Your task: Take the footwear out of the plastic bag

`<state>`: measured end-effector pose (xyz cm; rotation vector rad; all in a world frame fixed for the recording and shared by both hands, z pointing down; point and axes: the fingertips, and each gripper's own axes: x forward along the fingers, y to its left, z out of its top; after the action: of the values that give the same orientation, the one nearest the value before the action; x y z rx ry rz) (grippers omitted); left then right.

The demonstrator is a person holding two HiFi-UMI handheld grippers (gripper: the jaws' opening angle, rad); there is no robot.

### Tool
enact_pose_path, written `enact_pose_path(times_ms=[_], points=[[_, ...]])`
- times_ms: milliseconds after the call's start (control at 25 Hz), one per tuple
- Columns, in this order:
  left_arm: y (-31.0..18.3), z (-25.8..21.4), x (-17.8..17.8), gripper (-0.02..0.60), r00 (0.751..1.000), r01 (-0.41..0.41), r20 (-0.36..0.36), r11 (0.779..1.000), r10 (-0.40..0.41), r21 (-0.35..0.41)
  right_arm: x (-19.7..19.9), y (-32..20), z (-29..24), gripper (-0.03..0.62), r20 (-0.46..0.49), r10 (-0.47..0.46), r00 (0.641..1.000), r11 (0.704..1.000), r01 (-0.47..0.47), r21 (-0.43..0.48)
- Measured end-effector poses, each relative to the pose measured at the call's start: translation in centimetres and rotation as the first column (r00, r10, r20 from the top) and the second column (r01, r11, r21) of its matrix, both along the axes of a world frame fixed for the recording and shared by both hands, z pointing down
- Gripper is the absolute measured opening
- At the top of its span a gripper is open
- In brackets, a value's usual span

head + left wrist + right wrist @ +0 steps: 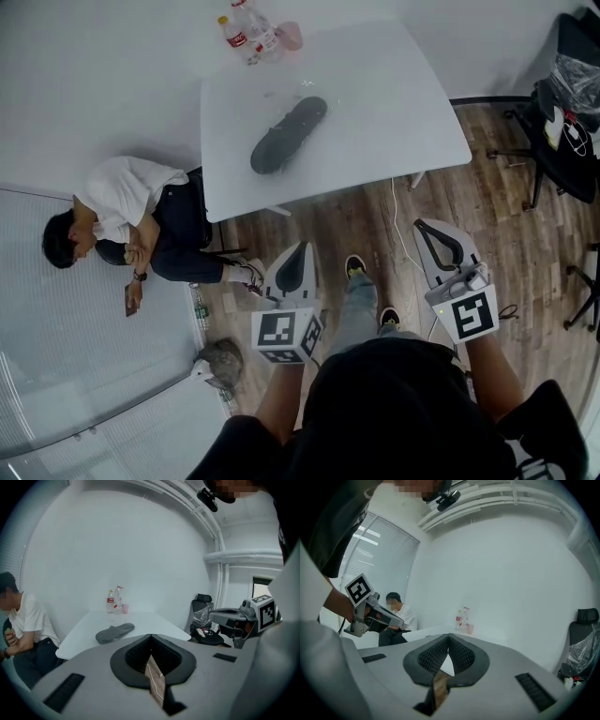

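A dark grey slipper (289,134) lies on the white table (394,112), with a faint sheen of clear plastic (305,86) around it. The same slipper (115,632) shows in the left gripper view, well ahead of the jaws. My left gripper (302,248) hangs over the wooden floor in front of the table, shut and empty. My right gripper (422,227) is beside it to the right, also shut with nothing in it. Both are well short of the slipper. Each gripper view shows its jaws closed: left gripper (151,635), right gripper (449,637).
Two bottles (248,33) and a pink cup (291,36) stand at the table's far edge. A person (131,230) sits left of the table. An office chair (567,122) with a bag stands at the right. A white cable (403,234) runs over the floor.
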<state>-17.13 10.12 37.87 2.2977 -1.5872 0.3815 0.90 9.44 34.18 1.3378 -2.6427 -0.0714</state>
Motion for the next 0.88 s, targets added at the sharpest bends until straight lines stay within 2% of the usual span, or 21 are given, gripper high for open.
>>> enact_pose_path(times_ms=[560, 880], points=[[-11.3, -0.7, -5.2, 0.023, 0.998, -0.039, -0.045, 0.999, 0.039, 0.002, -5.5, -10.7, -2.1, 0.018, -0.053, 0.029, 0.998, 1.000, -0.029, 0.007], [-16.5, 0.1, -8.7, 0.023, 0.996, -0.043, -0.077, 0.999, 0.042, -0.014, -8.3, -15.7, -1.4, 0.018, -0.094, 0.058, 0.994, 0.998, -0.059, -0.006]])
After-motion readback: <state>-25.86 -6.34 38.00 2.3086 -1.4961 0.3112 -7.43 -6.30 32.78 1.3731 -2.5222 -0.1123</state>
